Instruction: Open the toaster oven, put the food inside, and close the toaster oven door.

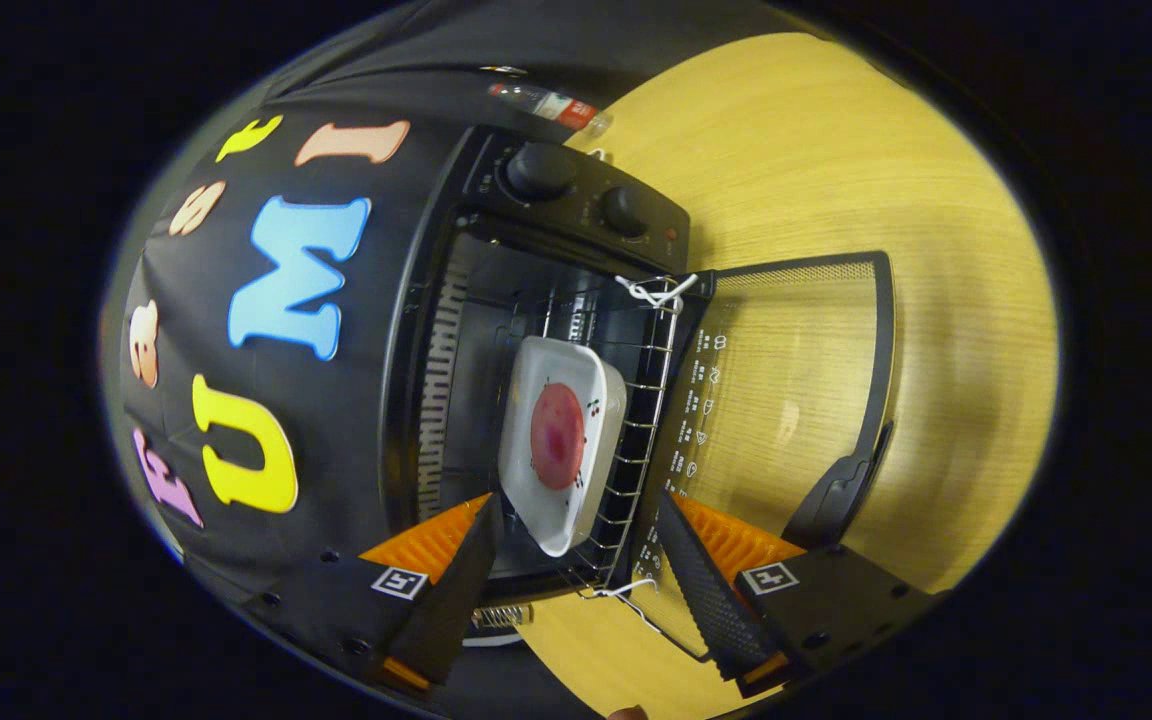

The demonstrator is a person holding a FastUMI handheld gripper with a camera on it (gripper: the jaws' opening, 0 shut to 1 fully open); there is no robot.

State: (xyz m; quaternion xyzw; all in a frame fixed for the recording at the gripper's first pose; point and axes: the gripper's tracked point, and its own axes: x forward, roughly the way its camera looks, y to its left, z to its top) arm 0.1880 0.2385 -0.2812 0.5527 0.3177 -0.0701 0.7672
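The dish [561, 440] of food [557, 436] sits on the oven [536, 330] rack [636, 440]; the gripper [576, 570] gapes wide, empty. Next: lift the lowered door [786, 370] shut.

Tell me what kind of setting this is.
Likely a staged recording booth: a toaster oven on a wooden table against black cloth. Open hand-held gripper faces the dish inside.

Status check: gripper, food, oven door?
Gripper open, fingers either side of dish corner. White dish with food on oven rack. Door open flat. Nothing blocking.
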